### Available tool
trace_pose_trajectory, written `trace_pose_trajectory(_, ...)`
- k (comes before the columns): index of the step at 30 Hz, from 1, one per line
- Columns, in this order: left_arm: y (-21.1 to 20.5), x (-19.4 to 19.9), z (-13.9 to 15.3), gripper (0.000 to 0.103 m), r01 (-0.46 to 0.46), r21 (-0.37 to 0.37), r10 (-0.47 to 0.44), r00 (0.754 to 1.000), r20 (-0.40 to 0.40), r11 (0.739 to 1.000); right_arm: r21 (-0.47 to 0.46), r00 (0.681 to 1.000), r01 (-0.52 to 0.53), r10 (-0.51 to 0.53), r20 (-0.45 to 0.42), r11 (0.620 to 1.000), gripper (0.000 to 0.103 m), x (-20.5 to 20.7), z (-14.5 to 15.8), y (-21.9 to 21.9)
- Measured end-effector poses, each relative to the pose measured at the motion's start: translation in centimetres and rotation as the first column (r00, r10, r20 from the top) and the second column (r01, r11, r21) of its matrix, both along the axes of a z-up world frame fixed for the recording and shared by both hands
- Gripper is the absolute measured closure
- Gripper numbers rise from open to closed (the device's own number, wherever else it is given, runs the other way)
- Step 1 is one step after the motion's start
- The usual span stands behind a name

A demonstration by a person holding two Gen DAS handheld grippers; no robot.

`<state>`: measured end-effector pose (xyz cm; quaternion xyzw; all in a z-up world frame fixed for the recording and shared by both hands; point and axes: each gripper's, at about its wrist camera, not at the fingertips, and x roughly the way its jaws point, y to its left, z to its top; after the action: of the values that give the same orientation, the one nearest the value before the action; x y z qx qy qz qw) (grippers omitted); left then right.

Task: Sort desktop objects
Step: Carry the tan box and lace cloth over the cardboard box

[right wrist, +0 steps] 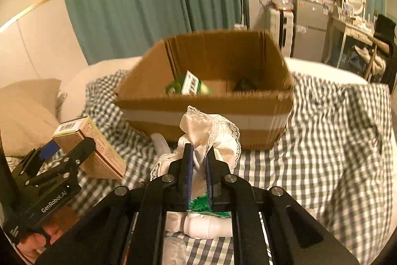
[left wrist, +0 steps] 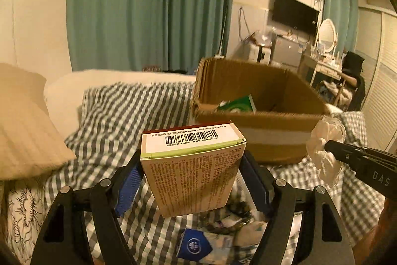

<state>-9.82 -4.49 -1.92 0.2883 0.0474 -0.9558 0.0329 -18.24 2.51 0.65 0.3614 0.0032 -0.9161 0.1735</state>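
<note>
My left gripper (left wrist: 192,165) is shut on a tan medicine box (left wrist: 193,165) with a barcode on top, held above the checked bedspread; it also shows in the right wrist view (right wrist: 91,145). My right gripper (right wrist: 198,153) is shut on a white lace-edged cloth (right wrist: 211,133), also seen at the right of the left wrist view (left wrist: 325,148). An open cardboard box (right wrist: 206,113) stands on the bed just beyond both grippers, with a green packet (right wrist: 189,86) inside.
Small items lie on the bed below the grippers: a blue-and-white packet (left wrist: 196,245), a white bottle (right wrist: 208,227), a green wrapper (right wrist: 203,206). A beige pillow (left wrist: 24,131) is at the left. Teal curtains (left wrist: 148,4) and cluttered furniture stand behind.
</note>
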Motion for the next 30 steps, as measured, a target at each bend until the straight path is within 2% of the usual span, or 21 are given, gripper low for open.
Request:
trace_pose_trajectory(6,-0.1,0.6,3.2,0.025,0.014,0.030,-0.012,0.999,-0.039,0.999,0.007,0.998,-0.016,0.017,-0.061,1.000,0.094,1.6,3.3,-0.9)
trace_pose_trajectory(12,0.6,0.5,6.3,0.025,0.038,0.000,-0.037,0.994,-0.102,0.999,0.022,0.993,-0.035,0.037,-0.114,0.999,0.094,2.3,5.5,-1.3)
trace_pose_trajectory(17,1.3,-0.4,7.8,0.025,0.061,0.008,-0.060,0.992,-0.113,0.998,0.024,0.989,-0.041,0.044,-0.144,0.999,0.094,1.7,6.9,-1.0)
trace_pose_trajectory(23,2.4,-2.4,8.4,0.025,0.083,-0.009,-0.084,0.990,-0.113,0.996,0.009,0.987,-0.044,0.045,-0.155,0.999,0.094,-0.5,7.5,-0.3)
trace_pose_trajectory(30,2.6,-6.4,7.9,0.025,0.097,0.045,-0.094,0.993,-0.077,0.994,0.001,0.988,-0.035,0.035,-0.149,0.999,0.094,-4.1,7.2,0.3)
